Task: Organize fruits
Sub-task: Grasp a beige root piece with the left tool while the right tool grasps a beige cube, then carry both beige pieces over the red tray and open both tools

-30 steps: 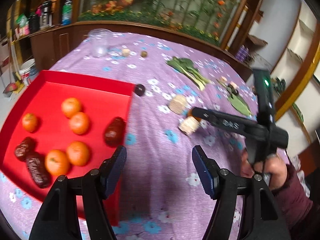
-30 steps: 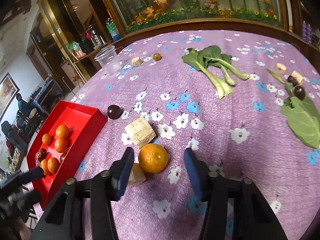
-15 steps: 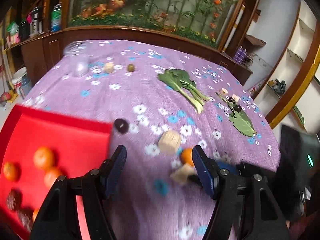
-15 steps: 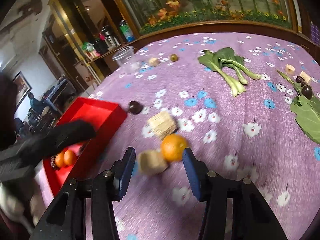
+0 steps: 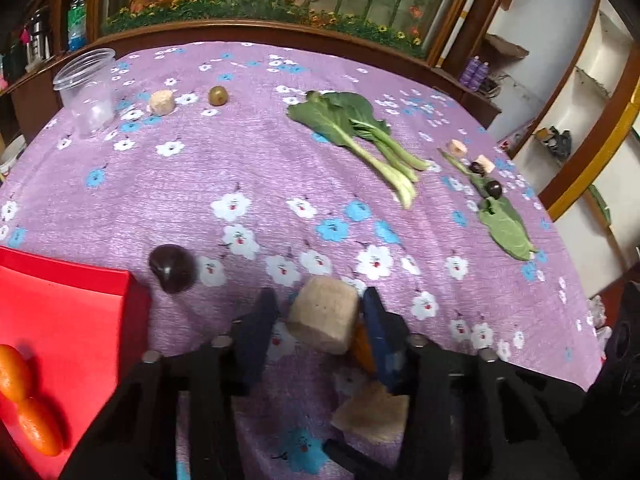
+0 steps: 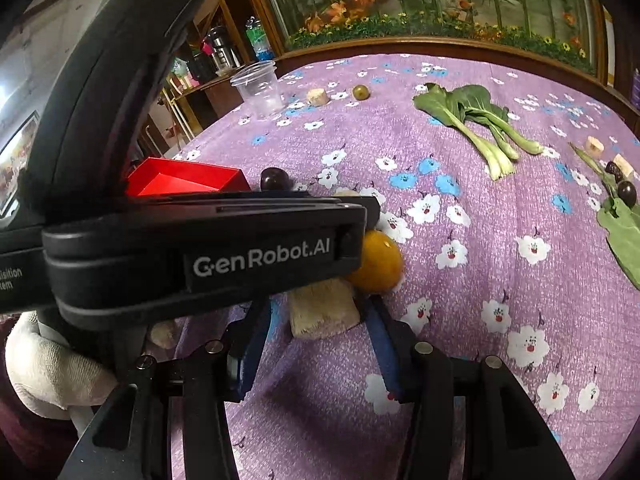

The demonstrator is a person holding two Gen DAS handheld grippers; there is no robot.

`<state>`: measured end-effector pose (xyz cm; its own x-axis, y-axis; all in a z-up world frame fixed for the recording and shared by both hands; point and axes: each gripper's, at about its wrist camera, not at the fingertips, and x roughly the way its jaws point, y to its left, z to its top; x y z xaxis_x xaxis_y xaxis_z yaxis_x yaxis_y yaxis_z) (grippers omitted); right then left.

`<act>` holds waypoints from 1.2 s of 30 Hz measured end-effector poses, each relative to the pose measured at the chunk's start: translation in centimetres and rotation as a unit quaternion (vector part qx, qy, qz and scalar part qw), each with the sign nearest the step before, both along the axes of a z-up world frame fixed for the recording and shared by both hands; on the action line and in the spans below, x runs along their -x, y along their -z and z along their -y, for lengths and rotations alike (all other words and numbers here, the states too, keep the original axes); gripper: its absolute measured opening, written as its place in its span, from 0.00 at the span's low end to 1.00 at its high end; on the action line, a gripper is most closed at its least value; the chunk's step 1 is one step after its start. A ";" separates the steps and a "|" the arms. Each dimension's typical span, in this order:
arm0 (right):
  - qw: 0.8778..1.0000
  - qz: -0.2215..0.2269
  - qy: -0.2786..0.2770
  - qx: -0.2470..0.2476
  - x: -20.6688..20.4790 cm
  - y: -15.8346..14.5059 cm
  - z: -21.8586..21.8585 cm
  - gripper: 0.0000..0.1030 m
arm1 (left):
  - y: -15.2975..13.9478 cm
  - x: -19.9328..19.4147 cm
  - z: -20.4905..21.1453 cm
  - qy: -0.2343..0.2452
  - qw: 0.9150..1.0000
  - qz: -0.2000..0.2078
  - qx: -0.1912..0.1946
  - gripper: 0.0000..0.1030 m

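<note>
Purple floral tablecloth (image 5: 280, 168) | left gripper (image 5: 320, 320) closing around beige block (image 5: 324, 320) | right gripper (image 6: 316, 344) released

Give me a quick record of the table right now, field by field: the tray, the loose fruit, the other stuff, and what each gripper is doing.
tray: red tray at table edge, oranges inside
loose fruit: orange, dark plum, small green fruit
other items: tan blocks, bok choy, plastic cup
left gripper: jaws closing, a tan block between them
right gripper: open, around another tan block
</note>
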<state>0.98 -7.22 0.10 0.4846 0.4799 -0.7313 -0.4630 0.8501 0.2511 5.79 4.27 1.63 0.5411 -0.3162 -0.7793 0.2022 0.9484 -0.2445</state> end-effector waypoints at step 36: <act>0.995 0.058 0.072 -0.050 6.4 -6.0 6.3 0.37 | -7.7 15.7 -17.6 -0.227 0.962 0.110 0.103 0.35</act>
<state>-5.43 -13.47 6.12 0.6312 0.4671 -0.6192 -0.3691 0.8830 0.2898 -9.92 21.88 9.35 0.8045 -0.1435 -0.5764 -0.1533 0.8873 -0.4349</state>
